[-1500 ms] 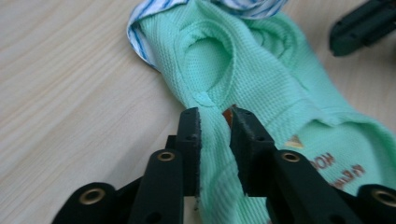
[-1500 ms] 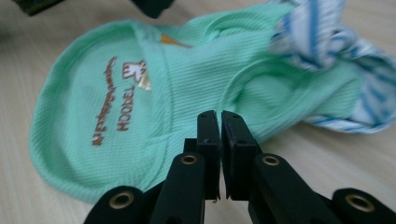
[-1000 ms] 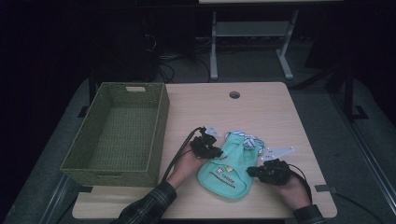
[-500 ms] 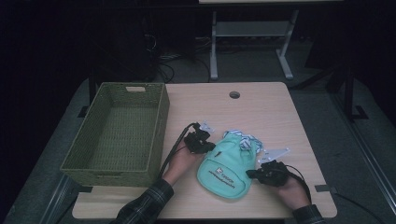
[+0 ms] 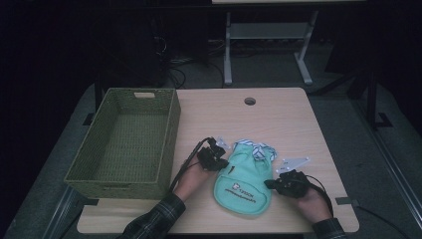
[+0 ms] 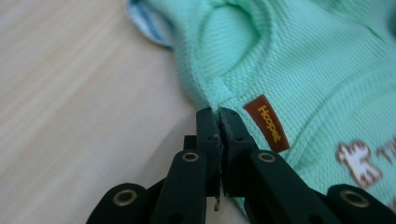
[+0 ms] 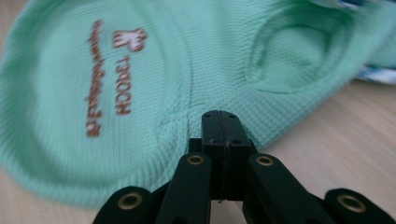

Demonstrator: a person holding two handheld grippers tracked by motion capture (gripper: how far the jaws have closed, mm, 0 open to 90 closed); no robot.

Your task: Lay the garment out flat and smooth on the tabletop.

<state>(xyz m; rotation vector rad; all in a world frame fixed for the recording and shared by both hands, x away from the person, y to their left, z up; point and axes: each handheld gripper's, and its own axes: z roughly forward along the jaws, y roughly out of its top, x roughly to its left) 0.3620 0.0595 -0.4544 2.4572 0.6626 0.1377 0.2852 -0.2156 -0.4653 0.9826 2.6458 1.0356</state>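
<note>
Both my grippers are clamped on the shirt [image 5: 244, 179]: left gripper [image 6: 218, 117] has its jaws pinched together on the side seam just beside the brown label [image 6: 269, 123], right gripper [image 7: 226, 120] is closed on the opposite side hem. Shirt lies flat on the table [image 5: 278, 114], near the front edge, right of the basket [image 5: 124, 142], print side up.

Risks:
- Both bites are thin, edge-only. Uneven pull and the knit likely slips out of one pair of jaws.
- Lifting with the sides spread could let the middle sag and drag on the table.
- Basket wall is close to my left hand [image 5: 191, 177]; a low swing may snag it.

Versus 0.5 s ago: shirt is shifted slightly left and straighter, my left gripper is now at the shirt's edge.
</note>
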